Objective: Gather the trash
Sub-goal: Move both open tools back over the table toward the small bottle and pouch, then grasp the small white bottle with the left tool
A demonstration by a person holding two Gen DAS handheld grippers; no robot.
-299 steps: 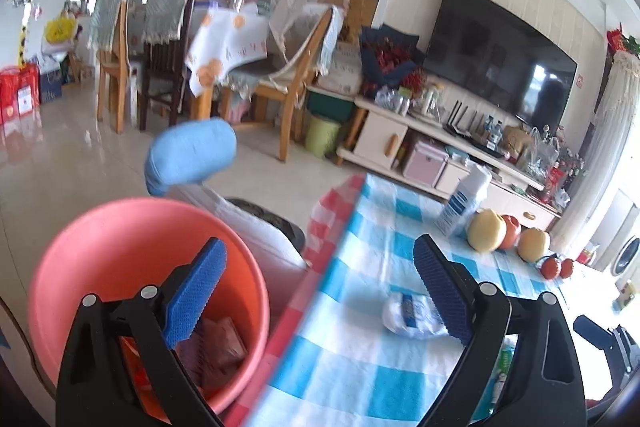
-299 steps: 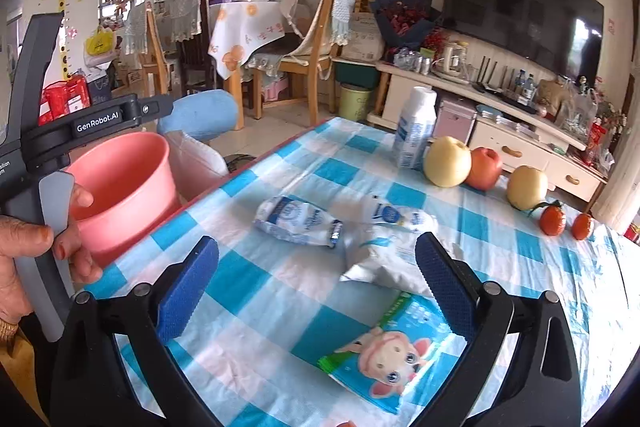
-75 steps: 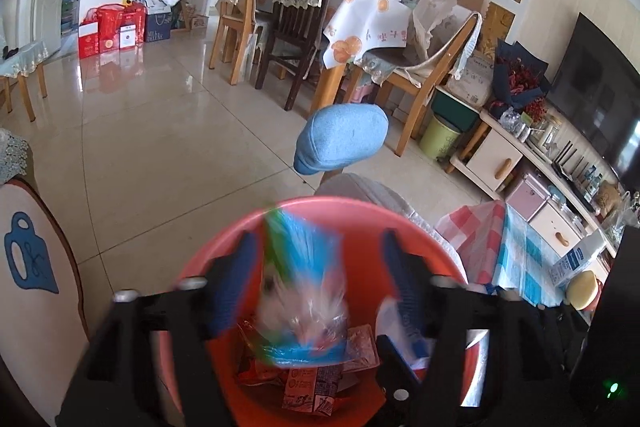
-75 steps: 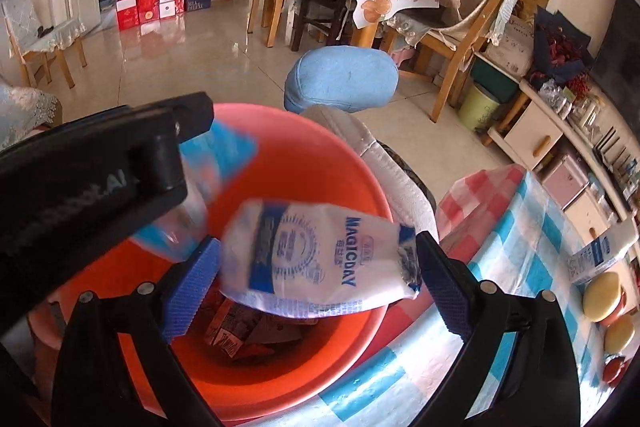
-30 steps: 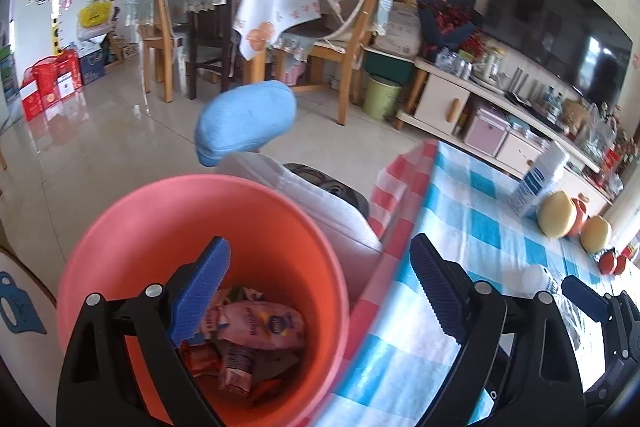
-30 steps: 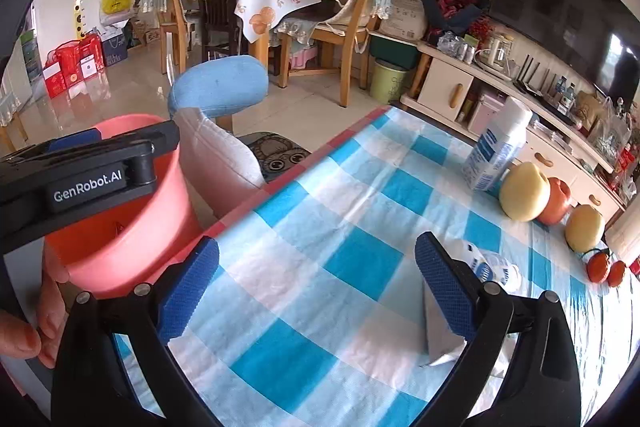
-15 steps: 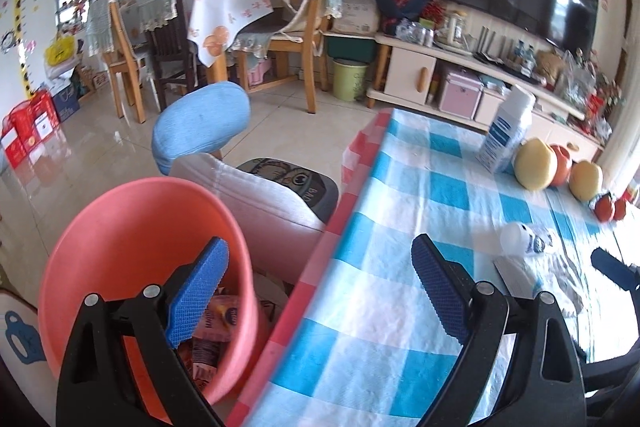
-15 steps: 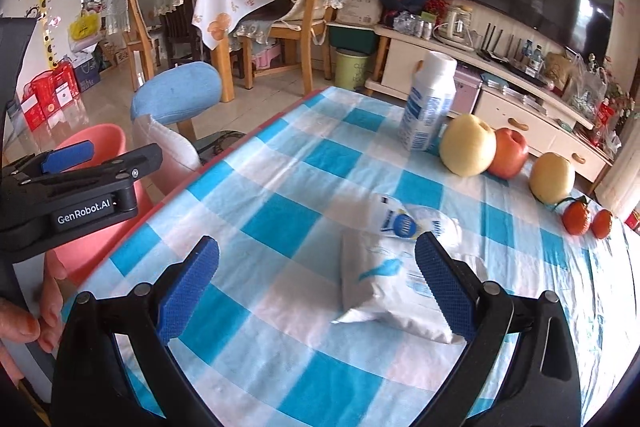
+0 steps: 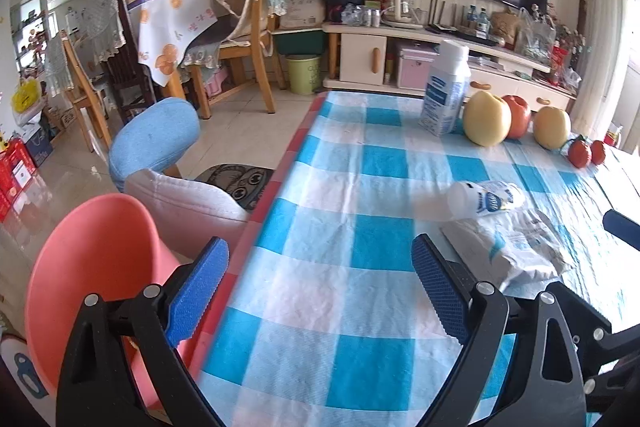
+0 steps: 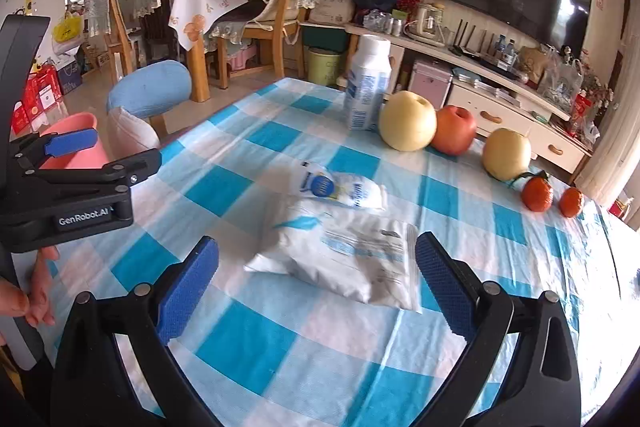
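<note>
A flat white plastic pouch [image 10: 344, 259] lies on the blue-checked tablecloth [image 10: 248, 343], with a small crumpled white-and-blue wrapper [image 10: 340, 187] just behind it. Both also show in the left wrist view, the pouch [image 9: 516, 247] and the wrapper [image 9: 484, 199]. My right gripper [image 10: 316, 287] is open and empty, just in front of the pouch with its jaws wider than it. My left gripper [image 9: 320, 291] is open and empty over the table's left edge. The pink bin [image 9: 80, 275] stands beside the table below the left gripper; it also shows in the right wrist view [image 10: 76, 147].
A white milk bottle [image 10: 368, 83], two yellow pears [image 10: 408, 123], a red apple [image 10: 456, 131] and two small tangerines [image 10: 538, 193] stand at the table's far side. A blue-cushioned stool [image 9: 156, 139] with a white pillow [image 9: 188, 207] sits left of the table.
Both grippers have swung from the bin back over the table. The right gripper has moved closer to the white pouch. The earlier wrappers now lie in the bin.
</note>
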